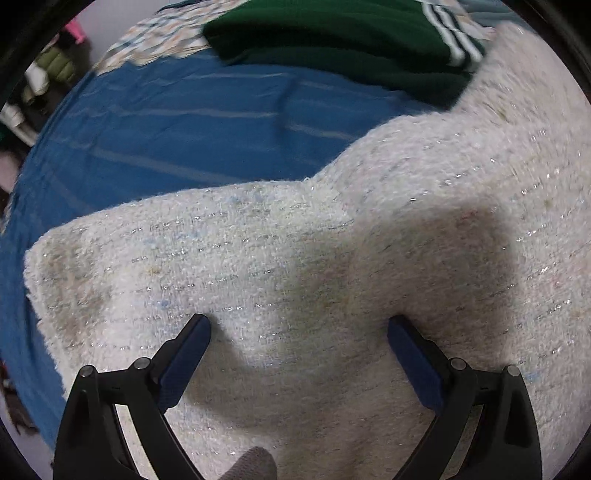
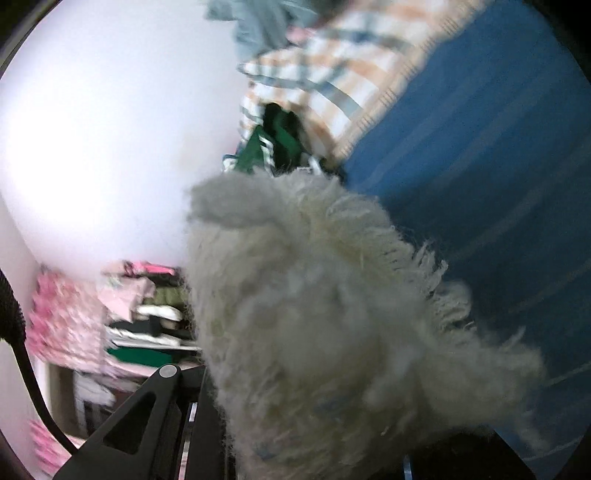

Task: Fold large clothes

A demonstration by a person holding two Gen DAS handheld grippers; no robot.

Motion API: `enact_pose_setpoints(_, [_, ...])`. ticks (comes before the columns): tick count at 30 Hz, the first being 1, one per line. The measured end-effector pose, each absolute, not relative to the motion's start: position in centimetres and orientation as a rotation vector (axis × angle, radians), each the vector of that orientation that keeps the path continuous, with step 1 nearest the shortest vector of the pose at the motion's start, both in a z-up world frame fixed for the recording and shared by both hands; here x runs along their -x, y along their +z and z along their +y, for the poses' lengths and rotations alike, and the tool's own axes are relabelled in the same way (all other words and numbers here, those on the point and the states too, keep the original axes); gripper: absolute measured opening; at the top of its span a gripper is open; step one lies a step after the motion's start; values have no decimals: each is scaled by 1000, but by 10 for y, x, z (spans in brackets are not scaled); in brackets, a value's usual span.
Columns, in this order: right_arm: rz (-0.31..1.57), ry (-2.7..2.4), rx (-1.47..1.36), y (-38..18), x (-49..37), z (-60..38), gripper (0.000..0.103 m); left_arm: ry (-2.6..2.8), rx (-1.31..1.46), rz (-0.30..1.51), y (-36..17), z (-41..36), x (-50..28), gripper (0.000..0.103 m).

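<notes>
A large cream woven garment with glittery threads lies spread on a blue sheet. My left gripper hovers just above it, jaws wide open and empty, blue pads on each side. In the right wrist view a bunched, fringed edge of the same cream garment fills the middle and hides the fingers of my right gripper, which holds it lifted above the blue sheet.
A folded green garment with white stripes lies at the far side of the sheet, beside a plaid cloth. The right wrist view shows a white wall, plaid cloth and a cluttered shelf of clothes.
</notes>
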State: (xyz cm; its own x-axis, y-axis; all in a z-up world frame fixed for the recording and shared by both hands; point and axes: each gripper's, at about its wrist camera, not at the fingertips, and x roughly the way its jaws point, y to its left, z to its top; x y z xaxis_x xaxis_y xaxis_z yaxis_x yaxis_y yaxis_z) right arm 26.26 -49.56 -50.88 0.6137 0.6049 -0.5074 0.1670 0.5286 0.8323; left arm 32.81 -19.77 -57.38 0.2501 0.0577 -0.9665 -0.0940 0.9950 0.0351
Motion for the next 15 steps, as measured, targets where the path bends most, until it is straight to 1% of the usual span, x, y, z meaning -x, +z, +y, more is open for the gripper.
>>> enact_pose_setpoints(2, [901, 315, -928, -486, -272, -486, 20, 84, 66, 1317, -566, -193, -332, 97])
enact_pose_setpoints(6, [916, 383, -786, -445, -277, -437, 20, 153, 260, 1271, -528, -137, -298, 97])
enact_pose_setpoints(8, [938, 440, -706, -428, -274, -396, 21, 233, 344, 1247, -508, -96, -262, 97])
enact_pose_setpoints(11, [971, 528, -561, -417, -261, -325, 20, 390, 431, 1245, -488, -23, -193, 97])
enact_pose_setpoints(15, [1050, 651, -351, -435, -239, -210, 20, 600, 487, 1251, -479, 31, -102, 97])
